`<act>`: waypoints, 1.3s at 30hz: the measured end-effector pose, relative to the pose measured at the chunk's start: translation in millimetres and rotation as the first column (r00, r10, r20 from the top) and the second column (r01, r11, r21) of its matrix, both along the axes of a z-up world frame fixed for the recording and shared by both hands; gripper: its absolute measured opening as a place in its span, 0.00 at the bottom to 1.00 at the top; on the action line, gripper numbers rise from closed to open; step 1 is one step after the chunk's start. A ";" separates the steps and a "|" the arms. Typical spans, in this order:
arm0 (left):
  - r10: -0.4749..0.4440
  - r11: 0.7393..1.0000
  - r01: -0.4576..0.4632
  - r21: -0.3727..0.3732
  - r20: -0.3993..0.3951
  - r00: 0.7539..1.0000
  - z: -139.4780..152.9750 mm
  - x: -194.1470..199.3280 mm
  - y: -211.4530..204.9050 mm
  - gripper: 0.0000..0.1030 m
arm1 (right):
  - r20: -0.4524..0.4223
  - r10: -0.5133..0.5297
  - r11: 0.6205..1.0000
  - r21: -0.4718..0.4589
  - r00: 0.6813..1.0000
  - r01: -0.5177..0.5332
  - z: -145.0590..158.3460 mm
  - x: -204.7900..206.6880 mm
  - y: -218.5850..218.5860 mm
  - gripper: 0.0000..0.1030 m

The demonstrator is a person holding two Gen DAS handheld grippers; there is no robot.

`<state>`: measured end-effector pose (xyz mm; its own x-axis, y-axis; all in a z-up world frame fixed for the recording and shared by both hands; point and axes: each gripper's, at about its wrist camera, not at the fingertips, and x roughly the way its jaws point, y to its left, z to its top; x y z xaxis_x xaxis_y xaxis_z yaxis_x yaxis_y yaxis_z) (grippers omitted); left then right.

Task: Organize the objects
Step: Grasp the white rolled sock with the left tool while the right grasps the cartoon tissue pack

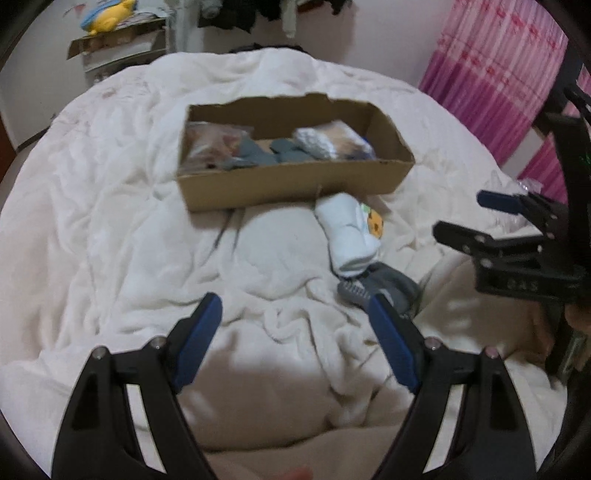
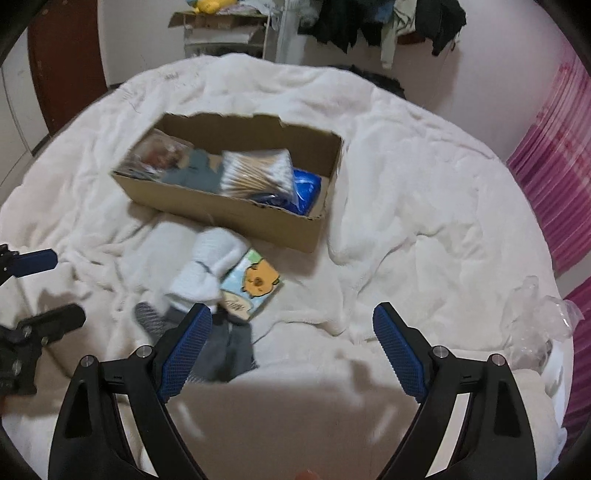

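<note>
An open cardboard box (image 1: 295,184) (image 2: 229,214) sits on the white bedspread. It holds a clear packet, grey socks (image 1: 258,151), a pack of cotton swabs (image 2: 255,173) and a blue bag (image 2: 306,188). In front of the box lie a white sock roll (image 1: 349,236) (image 2: 207,266), a tissue pack with an orange cartoon (image 2: 255,284) (image 1: 375,223) and grey socks (image 1: 384,288) (image 2: 221,350). My left gripper (image 1: 295,317) is open and empty, just before the grey socks. My right gripper (image 2: 291,325) is open and empty, and also shows in the left wrist view (image 1: 465,218).
A crumpled clear plastic bag (image 2: 543,317) lies at the bed's right edge. A pink curtain (image 1: 491,74) hangs to the right. Behind the bed stand a shelf with a cardboard box and a yellow plush toy (image 1: 107,18), and hanging clothes (image 2: 388,22).
</note>
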<state>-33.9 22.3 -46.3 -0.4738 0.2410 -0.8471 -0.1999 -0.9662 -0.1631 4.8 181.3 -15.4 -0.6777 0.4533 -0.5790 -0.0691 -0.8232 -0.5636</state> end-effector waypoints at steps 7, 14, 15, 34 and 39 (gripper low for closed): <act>-0.038 0.999 0.040 -0.036 0.043 0.998 -22.5 -37.6 15.3 0.80 | 0.084 -0.048 0.989 -0.134 0.995 0.059 -19.1 -39.7 28.2 0.84; -0.063 0.998 0.065 -0.015 0.078 0.995 -42.1 -58.6 18.5 0.80 | 0.174 -0.061 0.971 -0.218 0.983 0.099 -38.5 -74.6 39.0 0.75; -0.064 0.998 0.064 -0.004 0.083 0.995 -44.2 -60.4 17.1 0.80 | 0.189 -0.064 0.965 -0.239 0.980 0.109 -40.8 -78.3 41.7 0.73; -0.144 0.989 0.137 0.058 0.143 0.979 -62.3 -69.2 32.7 0.80 | 0.209 -0.077 0.893 -0.419 0.975 0.160 -51.7 -77.7 65.3 0.41; -0.160 0.987 0.156 0.041 0.133 0.978 -59.3 -72.6 40.0 0.80 | 0.158 -0.101 0.870 -0.465 0.982 0.164 -33.8 -50.7 76.0 0.31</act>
